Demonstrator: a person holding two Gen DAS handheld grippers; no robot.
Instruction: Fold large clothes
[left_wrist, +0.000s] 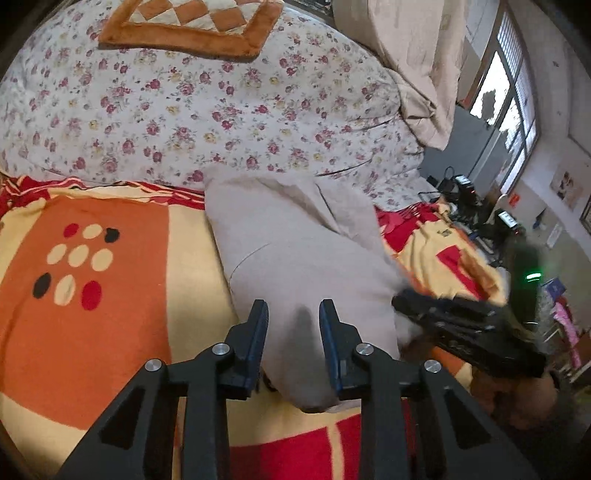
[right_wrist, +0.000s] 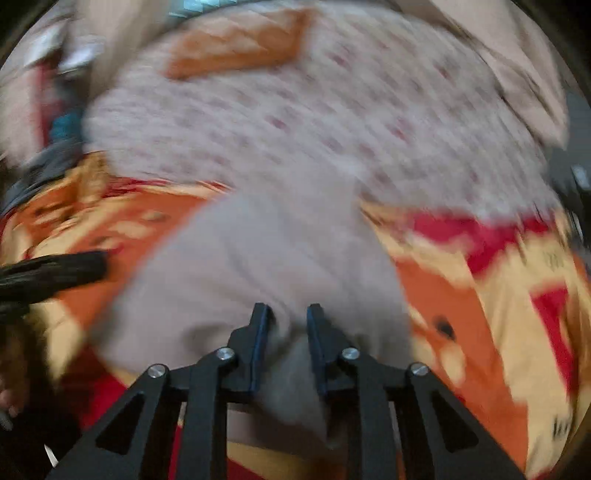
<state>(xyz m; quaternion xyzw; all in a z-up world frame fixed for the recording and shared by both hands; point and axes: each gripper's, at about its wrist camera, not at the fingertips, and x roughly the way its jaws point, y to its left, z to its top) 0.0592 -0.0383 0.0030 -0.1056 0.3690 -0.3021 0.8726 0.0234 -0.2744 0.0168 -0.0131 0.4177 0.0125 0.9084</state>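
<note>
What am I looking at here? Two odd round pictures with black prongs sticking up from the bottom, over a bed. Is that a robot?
There is no robot arm here. A person holds a two-finger gripper in each hand, and each gripper carries a wide-angle camera looking along its fingers, so the black prongs are those fingers. The sharp picture comes from the left gripper, the blurred one from the right gripper, which seems to be moving. Each tool also appears at the edge of the other's view. On the bed lies a blanket patterned in orange, red and cream, behind it a floral quilt. On the blanket is a pale grey garment, the thing to be folded. Its cloth lies between both pairs of fingers, which stand apart, so I cannot confirm a firm grip.
</note>
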